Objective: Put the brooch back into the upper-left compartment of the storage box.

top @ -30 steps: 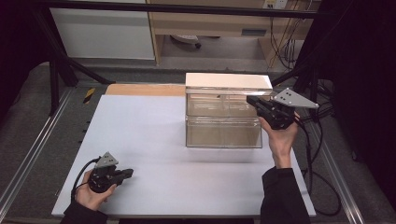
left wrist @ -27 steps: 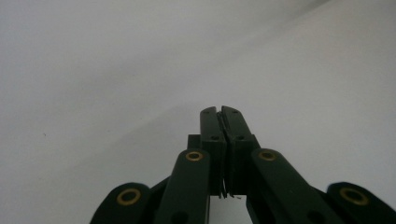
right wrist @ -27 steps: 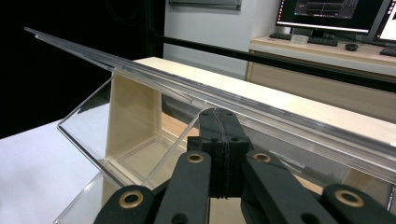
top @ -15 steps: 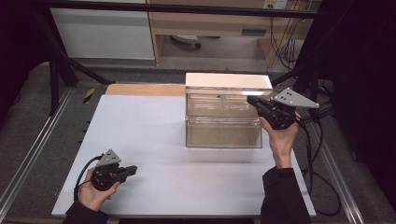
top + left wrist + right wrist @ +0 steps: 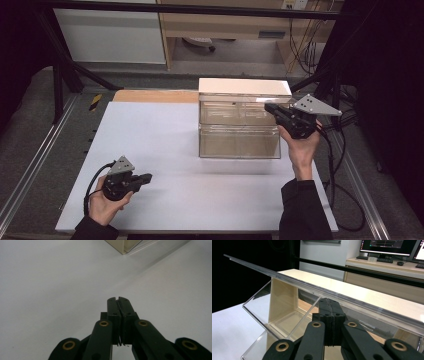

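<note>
A clear two-tier bin cabinet (image 5: 240,142) with a pale top stands on the white table (image 5: 150,135), right of centre. My right gripper (image 5: 272,107) is held at the upper bin's right end. In the right gripper view its jaws (image 5: 329,301) are shut, their tips just under the clear front rim (image 5: 294,282) of the upper bin, which is tipped outward. My left gripper (image 5: 149,176) rests low near the table's front left, shut and empty. In the left gripper view it (image 5: 117,298) points over bare tabletop toward a corner of the cabinet (image 5: 123,245).
A wooden strip (image 5: 155,96) lies along the table's back edge left of the cabinet. Cables (image 5: 345,200) trail off the right side. Metal rails (image 5: 30,170) run along the left. A desk with monitors (image 5: 387,245) stands beyond the cabinet.
The left gripper has slid a little to the right along the table's front. The right gripper has stayed at the upper bin.
</note>
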A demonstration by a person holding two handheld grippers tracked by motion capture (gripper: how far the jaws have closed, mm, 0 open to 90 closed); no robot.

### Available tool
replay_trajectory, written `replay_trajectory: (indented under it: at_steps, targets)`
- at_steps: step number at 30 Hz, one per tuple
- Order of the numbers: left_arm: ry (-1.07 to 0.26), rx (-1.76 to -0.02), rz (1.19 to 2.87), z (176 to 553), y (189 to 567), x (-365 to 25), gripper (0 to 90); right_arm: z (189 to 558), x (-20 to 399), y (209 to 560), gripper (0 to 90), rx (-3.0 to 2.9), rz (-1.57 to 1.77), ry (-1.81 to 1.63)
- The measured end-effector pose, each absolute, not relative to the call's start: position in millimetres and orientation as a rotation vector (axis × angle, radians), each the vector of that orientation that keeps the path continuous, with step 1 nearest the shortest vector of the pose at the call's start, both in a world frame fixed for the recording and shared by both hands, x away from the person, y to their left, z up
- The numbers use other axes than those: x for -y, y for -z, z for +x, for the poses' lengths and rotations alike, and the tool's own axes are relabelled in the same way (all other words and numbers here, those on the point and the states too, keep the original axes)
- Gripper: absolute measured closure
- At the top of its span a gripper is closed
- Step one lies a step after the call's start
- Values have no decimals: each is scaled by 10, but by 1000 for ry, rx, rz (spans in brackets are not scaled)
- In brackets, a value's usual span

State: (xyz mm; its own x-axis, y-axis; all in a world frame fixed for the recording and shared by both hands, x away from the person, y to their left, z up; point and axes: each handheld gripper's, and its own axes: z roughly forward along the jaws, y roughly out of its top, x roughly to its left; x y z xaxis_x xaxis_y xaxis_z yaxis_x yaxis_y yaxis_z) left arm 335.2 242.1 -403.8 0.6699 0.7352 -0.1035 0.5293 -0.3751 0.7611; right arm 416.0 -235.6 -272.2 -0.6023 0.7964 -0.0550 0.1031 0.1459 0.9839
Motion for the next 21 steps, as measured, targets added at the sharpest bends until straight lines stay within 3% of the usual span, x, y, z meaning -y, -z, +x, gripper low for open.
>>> replay_trajectory:
  at_steps: [21]
  targets:
    - [-334,-912,2050,3422,3859,-2195,882,4163,2364,2728,900,-1834,866,-1498]
